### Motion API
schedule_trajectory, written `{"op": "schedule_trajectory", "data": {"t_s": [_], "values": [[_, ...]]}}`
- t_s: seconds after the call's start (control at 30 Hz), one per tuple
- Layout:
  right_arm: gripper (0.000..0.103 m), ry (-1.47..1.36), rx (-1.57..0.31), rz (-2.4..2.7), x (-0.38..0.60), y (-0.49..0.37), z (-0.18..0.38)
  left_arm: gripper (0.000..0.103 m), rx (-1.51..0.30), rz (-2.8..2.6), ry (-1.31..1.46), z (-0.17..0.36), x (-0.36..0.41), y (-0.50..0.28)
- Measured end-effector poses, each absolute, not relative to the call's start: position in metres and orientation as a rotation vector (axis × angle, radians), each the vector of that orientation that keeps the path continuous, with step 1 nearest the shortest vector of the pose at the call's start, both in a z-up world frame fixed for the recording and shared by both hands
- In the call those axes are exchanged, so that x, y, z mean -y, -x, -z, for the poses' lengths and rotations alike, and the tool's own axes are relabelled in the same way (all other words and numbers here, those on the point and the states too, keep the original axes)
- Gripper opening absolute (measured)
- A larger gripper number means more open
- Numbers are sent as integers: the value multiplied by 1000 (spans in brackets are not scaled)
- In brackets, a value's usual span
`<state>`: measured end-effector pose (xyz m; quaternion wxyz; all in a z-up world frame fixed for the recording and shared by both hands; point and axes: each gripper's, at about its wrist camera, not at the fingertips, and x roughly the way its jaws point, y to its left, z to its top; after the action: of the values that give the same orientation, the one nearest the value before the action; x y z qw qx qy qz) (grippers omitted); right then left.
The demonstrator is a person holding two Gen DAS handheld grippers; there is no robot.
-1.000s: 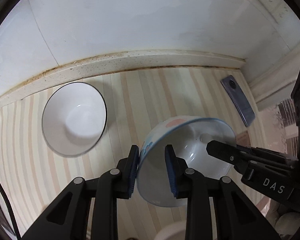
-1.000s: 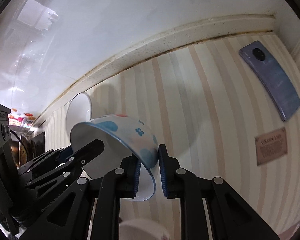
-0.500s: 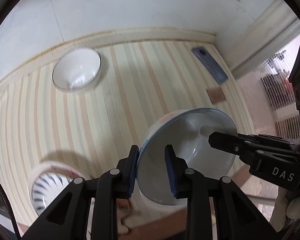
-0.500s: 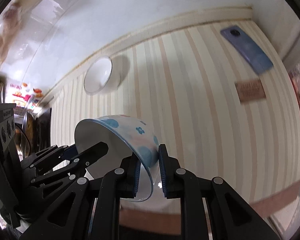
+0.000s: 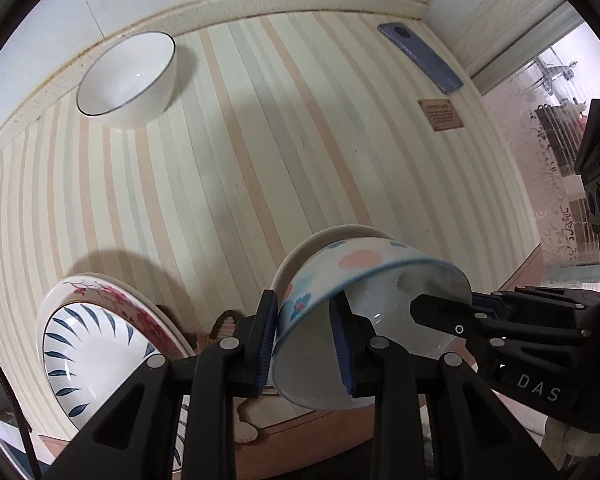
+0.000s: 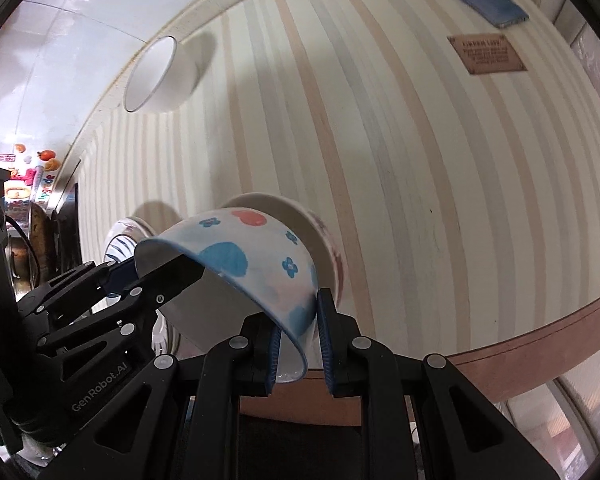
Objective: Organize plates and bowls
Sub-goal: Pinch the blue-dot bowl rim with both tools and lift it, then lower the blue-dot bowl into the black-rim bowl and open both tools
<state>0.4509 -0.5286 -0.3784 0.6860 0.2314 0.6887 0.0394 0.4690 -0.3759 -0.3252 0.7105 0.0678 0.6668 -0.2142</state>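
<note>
While both claws (image 5: 306,338) grip the floral bowl (image 5: 340,276), stacked plates (image 5: 96,344) sit beside.

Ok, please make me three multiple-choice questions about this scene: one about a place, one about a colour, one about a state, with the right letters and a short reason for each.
1. Where does the plain white bowl stand?
A. by the wall at the far edge of the striped table
B. on the leaf-pattern plate
C. on the phone

2. What colour is the phone?
A. red
B. blue
C. green

3. How is the flowered bowl held?
A. by the left gripper alone
B. it rests free on the table
C. by both, with the right gripper too, tilted on its side

Answers: 1 A, it sits next to the wall trim. 2 B, its back is blue. 3 C, each pair of jaws clamps an opposite rim.
</note>
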Motion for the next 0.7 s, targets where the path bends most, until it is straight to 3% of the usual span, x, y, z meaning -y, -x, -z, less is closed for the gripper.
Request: {"op": "schedule_trajectory", "data": {"t_s": [0.4,0.7], "values": [[22,-528,-1587,-77,534,-462,391,24,-1527,458,-133,341,376,-478],[22,-569,-1487,-60,556,-491,345,26,-1326,381,7,271,323,-528]]}}
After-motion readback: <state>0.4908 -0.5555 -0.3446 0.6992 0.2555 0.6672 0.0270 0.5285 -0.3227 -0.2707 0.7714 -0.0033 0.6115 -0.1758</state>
